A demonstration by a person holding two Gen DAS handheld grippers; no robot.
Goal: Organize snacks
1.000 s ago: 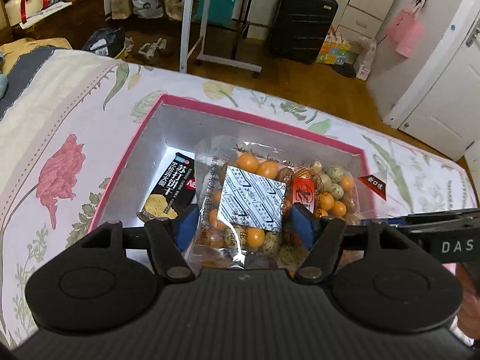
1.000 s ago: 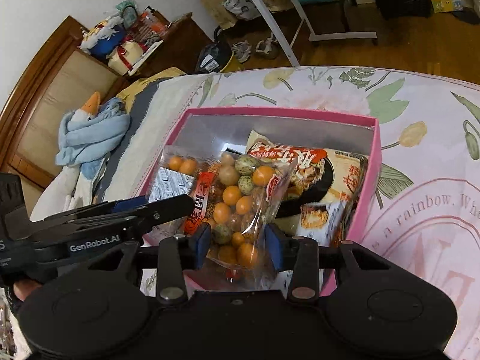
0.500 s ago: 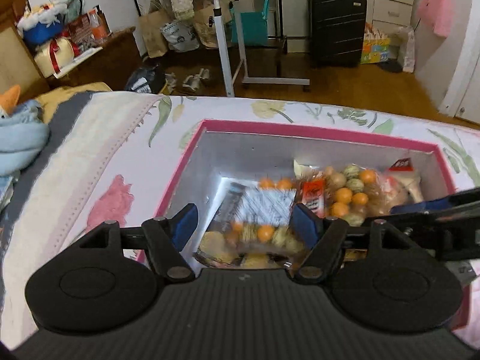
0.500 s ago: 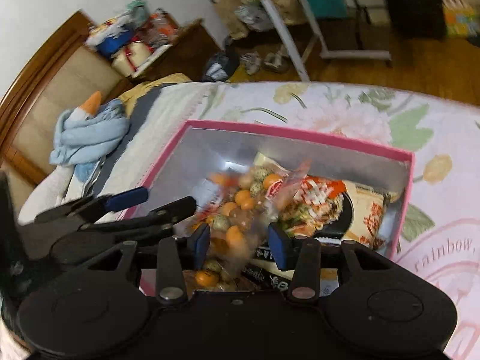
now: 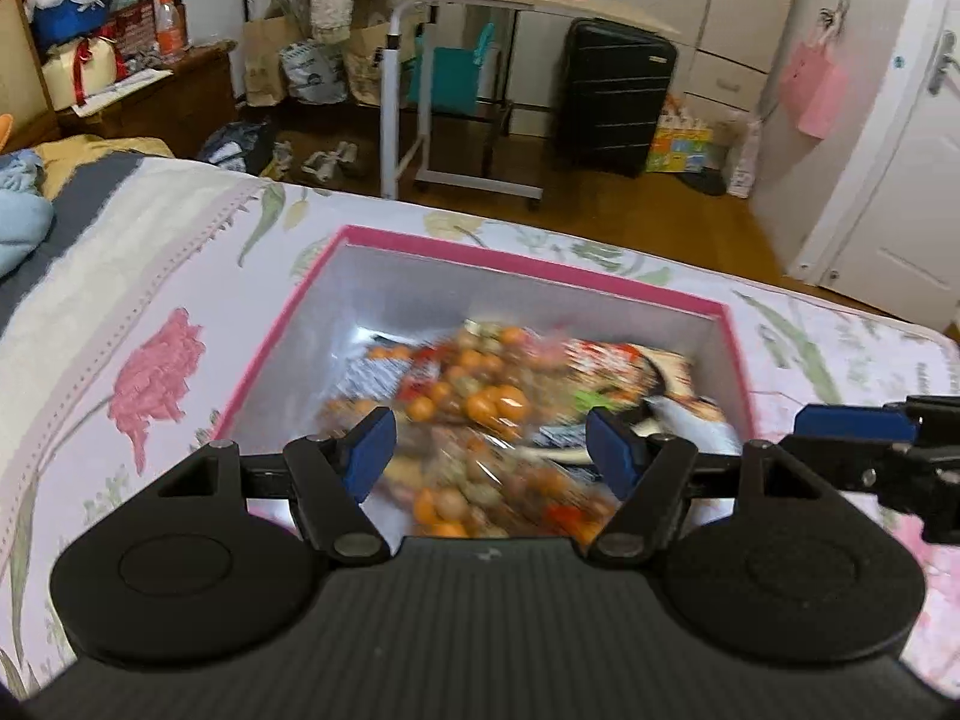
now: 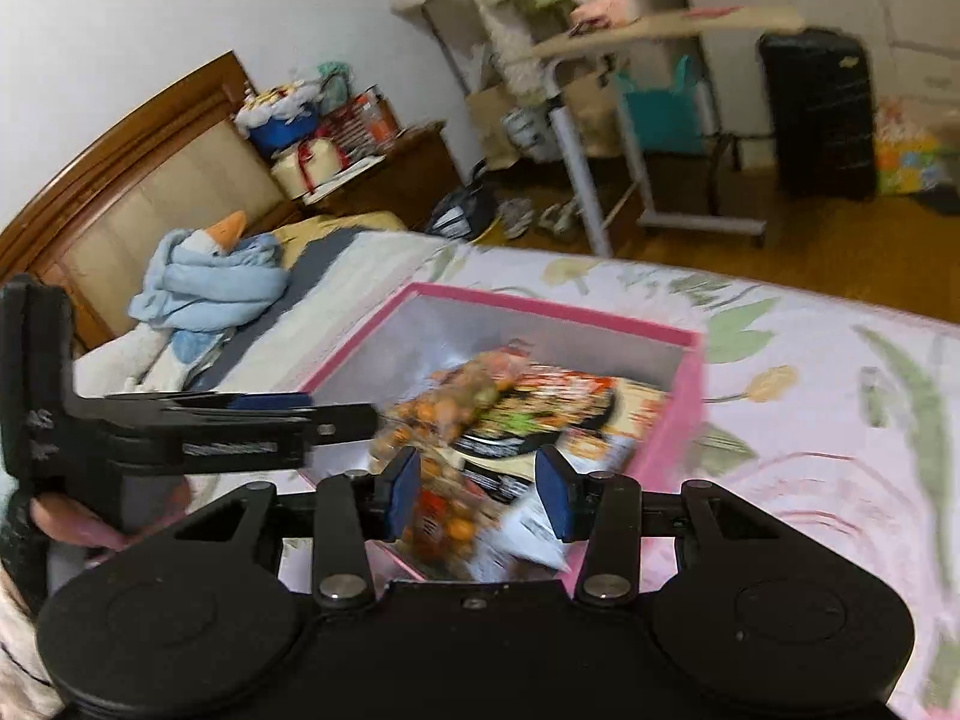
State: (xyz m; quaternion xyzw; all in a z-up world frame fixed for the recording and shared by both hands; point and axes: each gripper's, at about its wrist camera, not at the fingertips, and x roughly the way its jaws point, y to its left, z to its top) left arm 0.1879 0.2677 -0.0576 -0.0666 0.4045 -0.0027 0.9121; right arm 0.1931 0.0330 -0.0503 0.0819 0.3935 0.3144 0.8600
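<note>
A pink-rimmed box sits on the flowered bedspread. Inside lies a clear bag of orange and green coated nuts, on top of other snack packets such as a noodle packet. The bag is blurred. My left gripper is open above the box's near edge, holding nothing. My right gripper is open over the box's near corner, also empty. Each gripper shows in the other's view, the right gripper at the left wrist view's right side and the left gripper at the right wrist view's left.
The bed has a blue plush goose by the wooden headboard. Past the bed edge are a rolling desk, a black suitcase, a nightstand with clutter, bags and shoes on the wooden floor, and a white door.
Both grippers held the nut bag a second ago; they let it go into the box and have pulled back and up, jaws open. The bag now lies on the other snacks.
</note>
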